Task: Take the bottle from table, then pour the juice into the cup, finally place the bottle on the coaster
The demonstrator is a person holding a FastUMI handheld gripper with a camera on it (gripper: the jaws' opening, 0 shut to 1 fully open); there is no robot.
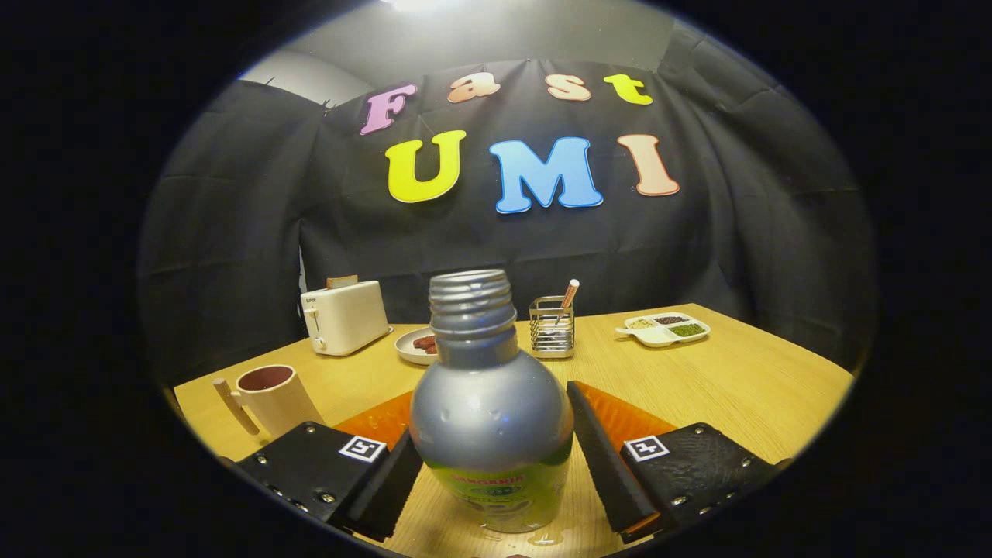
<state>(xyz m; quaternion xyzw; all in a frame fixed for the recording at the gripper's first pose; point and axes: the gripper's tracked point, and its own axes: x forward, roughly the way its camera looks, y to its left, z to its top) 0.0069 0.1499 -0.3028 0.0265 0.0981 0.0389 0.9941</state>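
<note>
bottle [490,418] upright, neck up – capless | btwn fingers [597,457] | gripper [496,480] open, pads not touching

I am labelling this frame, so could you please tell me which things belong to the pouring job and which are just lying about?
Job: silver uncapped bottle between the claw fingers, beige handled cup, orange coaster.

Lying about: cream toaster, wire holder, white divided tray, plate of snacks.

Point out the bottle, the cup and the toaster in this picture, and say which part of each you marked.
bottle [490,418]: gripper view, on its silver shoulder, between the open fingers.
cup [280,403]: gripper view, on its side wall below the rim.
toaster [349,318]: gripper view, on its front face.
</note>
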